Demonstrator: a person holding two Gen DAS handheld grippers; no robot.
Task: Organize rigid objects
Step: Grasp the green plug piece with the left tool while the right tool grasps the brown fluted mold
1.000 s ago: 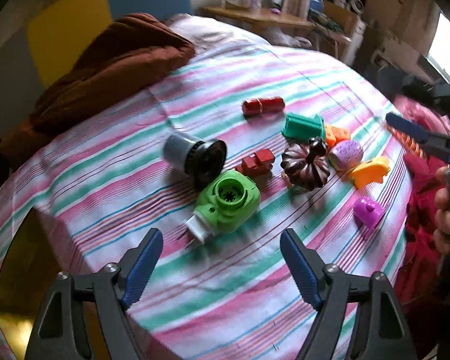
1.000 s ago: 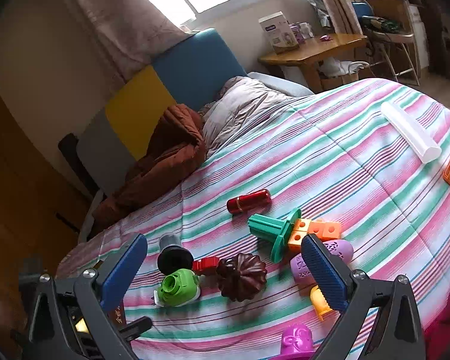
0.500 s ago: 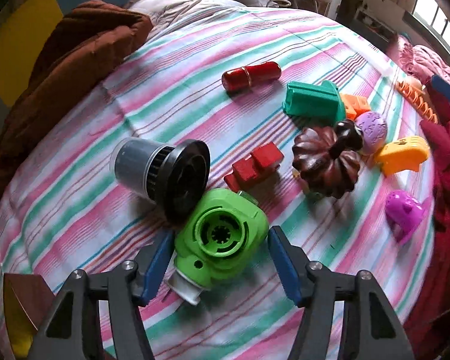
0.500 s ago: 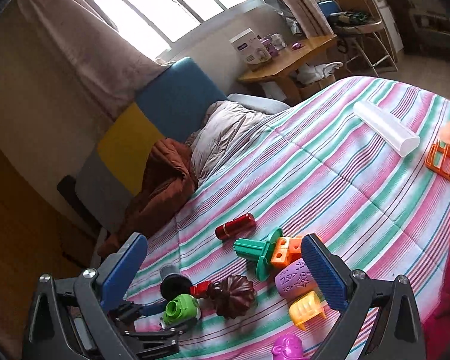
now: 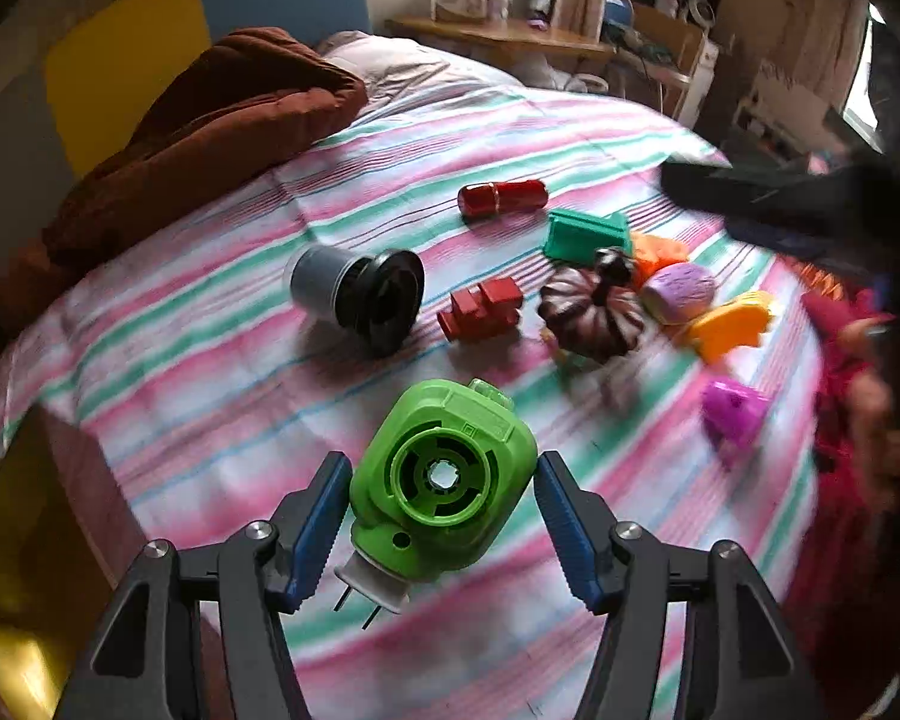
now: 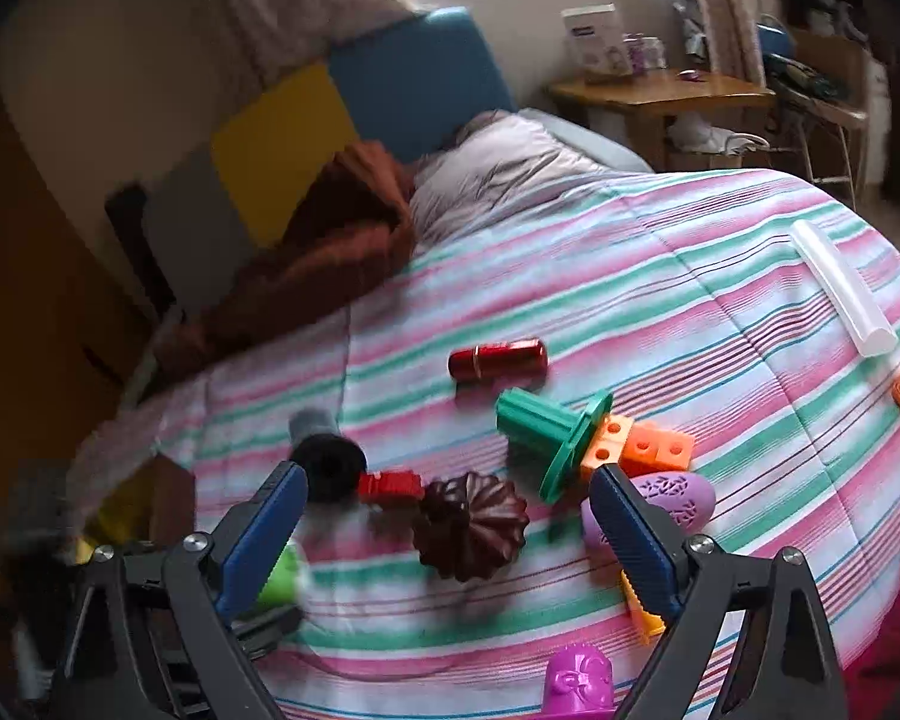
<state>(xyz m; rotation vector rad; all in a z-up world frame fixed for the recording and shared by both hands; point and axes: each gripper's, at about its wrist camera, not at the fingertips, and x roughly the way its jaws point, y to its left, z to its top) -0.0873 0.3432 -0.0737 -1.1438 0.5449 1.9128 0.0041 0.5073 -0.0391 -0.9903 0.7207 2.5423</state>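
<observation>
Left wrist view first: the pink, green and white striped quilt (image 5: 510, 138) fills the frame, a soft spread that lets every toy lie where it was set. Upper left, a rumpled brown blanket (image 5: 210, 132) is bunched clear of the work area. Centre frame, 1 black and grey funnel-shaped plastic part (image 5: 360, 294) lies on its side, its wide mouth keeping it from rolling. Lower centre is the prize: the bright green plastic plug-in device with 2 metal prongs (image 5: 444, 480) sits between the blue pads of the left gripper (image 5: 441, 510), off the quilt by the look of it, so I judge it clamped and carried for sorting.

Right wrist view now: the right gripper (image 6: 450, 516) has its jaws spread wide, just narrowing, nothing between them, poised over the dark brown fluted plastic mould (image 6: 471, 525), probably the next pick. Upper centre, the small glossy red cylinder (image 6: 498, 359) waits apart.
</observation>
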